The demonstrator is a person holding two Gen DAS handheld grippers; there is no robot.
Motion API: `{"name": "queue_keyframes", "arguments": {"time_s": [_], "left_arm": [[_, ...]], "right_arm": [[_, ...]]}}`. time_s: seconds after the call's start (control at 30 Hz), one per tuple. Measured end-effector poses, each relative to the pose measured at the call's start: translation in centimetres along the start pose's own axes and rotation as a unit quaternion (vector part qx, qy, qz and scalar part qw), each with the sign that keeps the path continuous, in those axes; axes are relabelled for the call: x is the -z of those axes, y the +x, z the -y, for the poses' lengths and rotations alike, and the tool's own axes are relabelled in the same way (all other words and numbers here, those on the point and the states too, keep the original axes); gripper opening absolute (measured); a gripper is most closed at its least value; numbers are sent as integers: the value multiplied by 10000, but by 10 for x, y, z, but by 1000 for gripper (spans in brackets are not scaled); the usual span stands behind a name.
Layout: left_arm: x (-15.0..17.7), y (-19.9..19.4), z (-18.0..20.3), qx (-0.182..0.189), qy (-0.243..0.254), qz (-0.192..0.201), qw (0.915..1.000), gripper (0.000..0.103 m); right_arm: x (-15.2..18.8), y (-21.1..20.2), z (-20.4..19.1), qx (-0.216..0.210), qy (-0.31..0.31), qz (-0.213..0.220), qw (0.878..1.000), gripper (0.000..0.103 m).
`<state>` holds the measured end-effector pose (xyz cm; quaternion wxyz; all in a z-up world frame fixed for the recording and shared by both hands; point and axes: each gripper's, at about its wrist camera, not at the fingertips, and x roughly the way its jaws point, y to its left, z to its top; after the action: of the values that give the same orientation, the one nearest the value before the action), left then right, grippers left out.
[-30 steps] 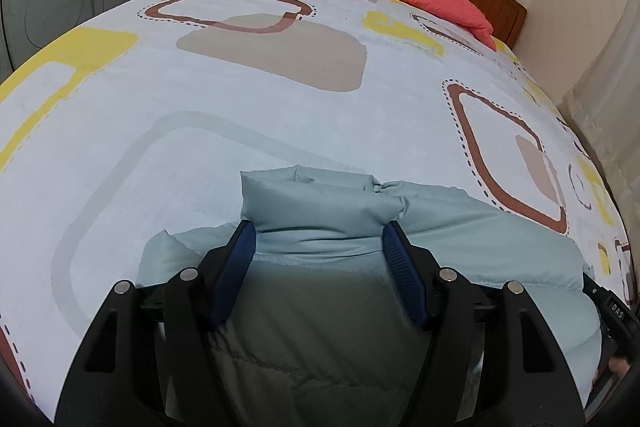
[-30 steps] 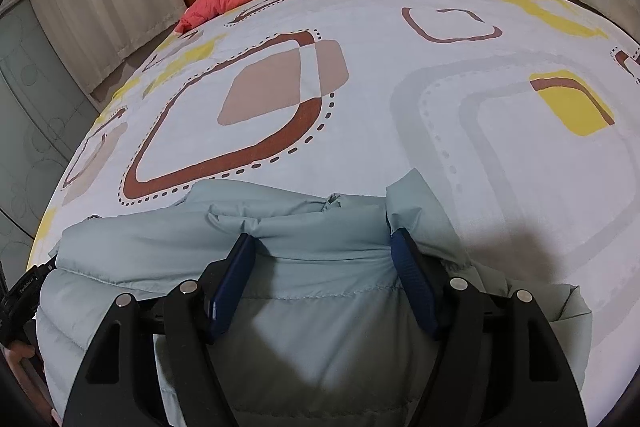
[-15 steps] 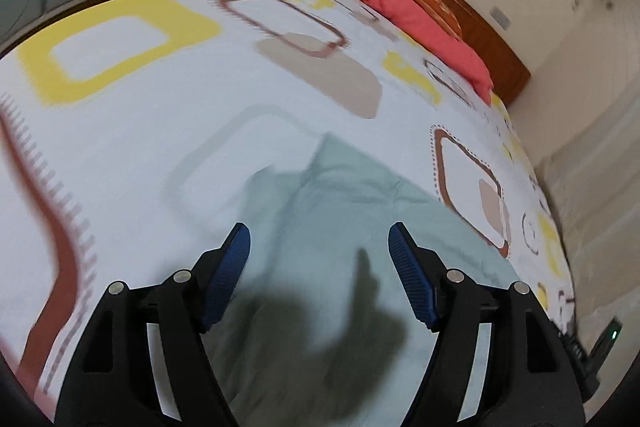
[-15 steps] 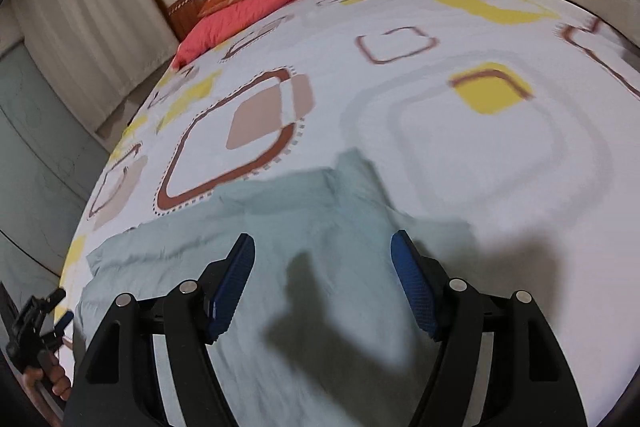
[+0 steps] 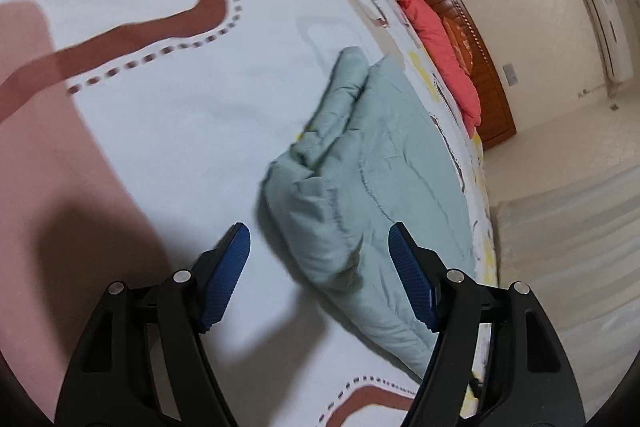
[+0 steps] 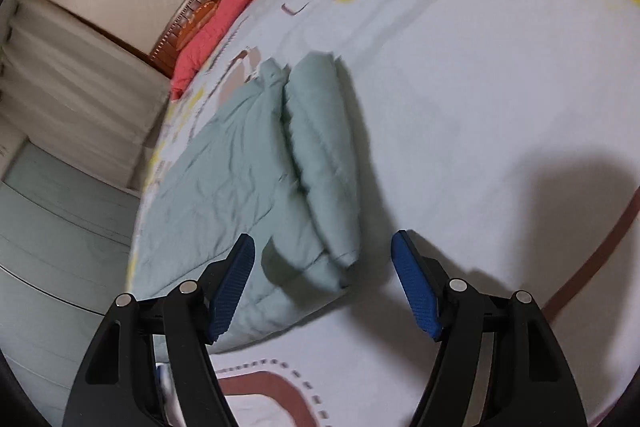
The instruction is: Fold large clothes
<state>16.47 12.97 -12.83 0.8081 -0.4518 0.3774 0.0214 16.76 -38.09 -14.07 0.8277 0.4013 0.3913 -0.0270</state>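
A: Where does the garment lie?

B: The pale green padded jacket (image 5: 372, 163) lies folded on the patterned bedsheet (image 5: 168, 115), close to the bed's edge. In the left wrist view it sits right of centre, its near corner between and beyond the 2 blue pads. In the right wrist view the same jacket (image 6: 256, 171) sits left of centre, with a rolled, puffy fold along its right side.

A: And the claws?

B: The left gripper (image 5: 320, 279) is spread wide and grasps nothing; its left pad is over bare sheet and its right pad is over the jacket's near edge, though whether it touches the fabric is hard to judge through the blur. The right gripper (image 6: 324, 287) is likewise released, jaws apart, with the jacket's near corner in the gap and not pinched by either pad.

A: Anything else on the bed?

B: A coral-red pillow (image 5: 444, 55) lies at the far end against the wooden headboard (image 5: 480, 67). The right wrist view shows the same pillow (image 6: 224, 23) at far left, with pale curtains (image 6: 72, 79) beside the bed. An air conditioner (image 5: 604, 27) hangs on the far wall in the left wrist view.
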Motion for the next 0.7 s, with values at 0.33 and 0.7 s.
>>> {"name": "queue_keyframes", "arguments": {"time_s": [0.33,0.7], "left_arm": [[0,28,5,90,185,61,9998,20],[7,-10,16,100,525,147,9985,10]], "right_arm": [[-2,27,-5,-269,161,116,9994,27],[7,0,-6,-391,-15,144,9991,16]]}}
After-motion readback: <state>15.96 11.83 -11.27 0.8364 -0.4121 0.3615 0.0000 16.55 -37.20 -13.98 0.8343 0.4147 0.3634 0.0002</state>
